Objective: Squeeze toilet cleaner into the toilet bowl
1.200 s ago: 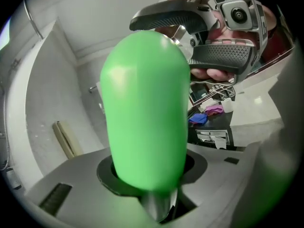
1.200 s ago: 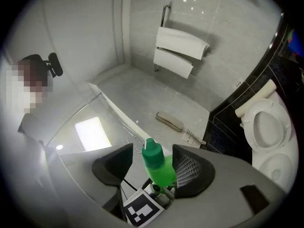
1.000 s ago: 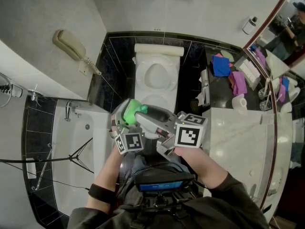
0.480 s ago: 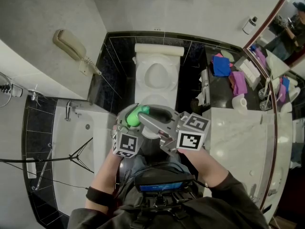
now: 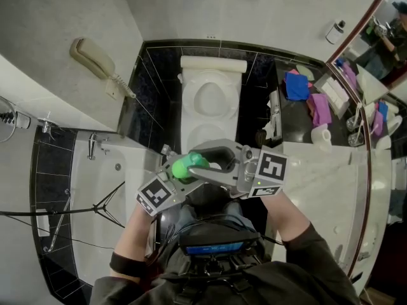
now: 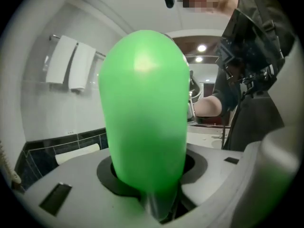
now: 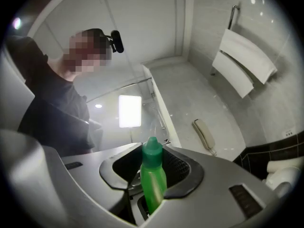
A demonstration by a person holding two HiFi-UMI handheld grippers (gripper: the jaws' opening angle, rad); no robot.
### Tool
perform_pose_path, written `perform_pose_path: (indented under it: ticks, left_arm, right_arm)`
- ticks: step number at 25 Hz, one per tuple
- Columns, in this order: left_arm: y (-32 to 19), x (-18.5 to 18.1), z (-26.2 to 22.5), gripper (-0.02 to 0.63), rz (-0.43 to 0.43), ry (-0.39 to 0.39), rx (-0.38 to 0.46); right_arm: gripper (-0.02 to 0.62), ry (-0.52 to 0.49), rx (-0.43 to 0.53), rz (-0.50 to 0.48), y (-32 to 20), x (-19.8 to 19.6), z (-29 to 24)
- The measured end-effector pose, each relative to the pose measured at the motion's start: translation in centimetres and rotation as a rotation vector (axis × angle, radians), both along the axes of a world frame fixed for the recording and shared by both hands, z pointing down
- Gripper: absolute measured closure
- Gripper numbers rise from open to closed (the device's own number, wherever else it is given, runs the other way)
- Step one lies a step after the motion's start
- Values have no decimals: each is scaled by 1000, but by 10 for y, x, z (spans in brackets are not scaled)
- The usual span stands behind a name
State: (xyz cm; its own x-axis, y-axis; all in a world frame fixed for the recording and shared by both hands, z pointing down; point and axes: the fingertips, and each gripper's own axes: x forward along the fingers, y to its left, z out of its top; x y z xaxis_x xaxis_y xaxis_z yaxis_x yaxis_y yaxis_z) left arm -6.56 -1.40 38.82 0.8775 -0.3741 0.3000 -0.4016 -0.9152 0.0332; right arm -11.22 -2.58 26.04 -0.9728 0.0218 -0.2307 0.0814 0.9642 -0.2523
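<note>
A green toilet cleaner bottle [image 5: 186,168] is held low in the head view, just in front of the white toilet [image 5: 189,107], whose lid is up. My left gripper [image 5: 177,171] is shut on the bottle's body, and that body [image 6: 145,113] fills the left gripper view. My right gripper [image 5: 202,162] reaches in from the right. Its jaws have just been closing, with the bottle between them. In the right gripper view the bottle [image 7: 153,175] stands cap up between the pads of the right gripper [image 7: 152,186], which press on its lower part.
A bathtub [image 5: 95,189] lies to the left and a wall phone [image 5: 95,61] hangs above it. A marble counter [image 5: 311,183] runs along the right. Blue [image 5: 296,86] and purple [image 5: 318,110] cloths lie on the dark shelf beside the toilet. Towels [image 7: 244,63] hang on the wall.
The bottle has swung right and a little lower, turning with the left gripper. The right gripper has rolled, shifted right, and its jaws have come in around the bottle.
</note>
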Motion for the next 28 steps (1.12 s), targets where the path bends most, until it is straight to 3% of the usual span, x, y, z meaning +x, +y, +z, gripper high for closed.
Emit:
perform_pose_path:
  ticks: [5,8,13,15,18,23,28]
  left_arm:
    - [17,7,-9,416,106,11,-27]
    - [19,8,-15,416,86,20,-71]
    - [10,4,-10,416,41,2,-6]
    - [-2,-1,-9,416,-42,-20,57]
    - [-29,-17,-10,416,-255,-82,146]
    - [-74,-50,-13,416,-565,-170,306]
    - [-98,-74,-18,416,-738,-243,440]
  right_arm:
    - [448,-47,103,-124,19,5,-12]
    - [449,-59,116,-154,22,5,-12]
    - [429,-65,52,-106,11,5,-7]
    - [375,-56,1,-66,3,5,-6]
    - [343,-47,-107,35,-15,3,-5]
    - [340,-43,-273,202,-44,7,0]
    - [308,-9,-404,255,-50,-1,2]
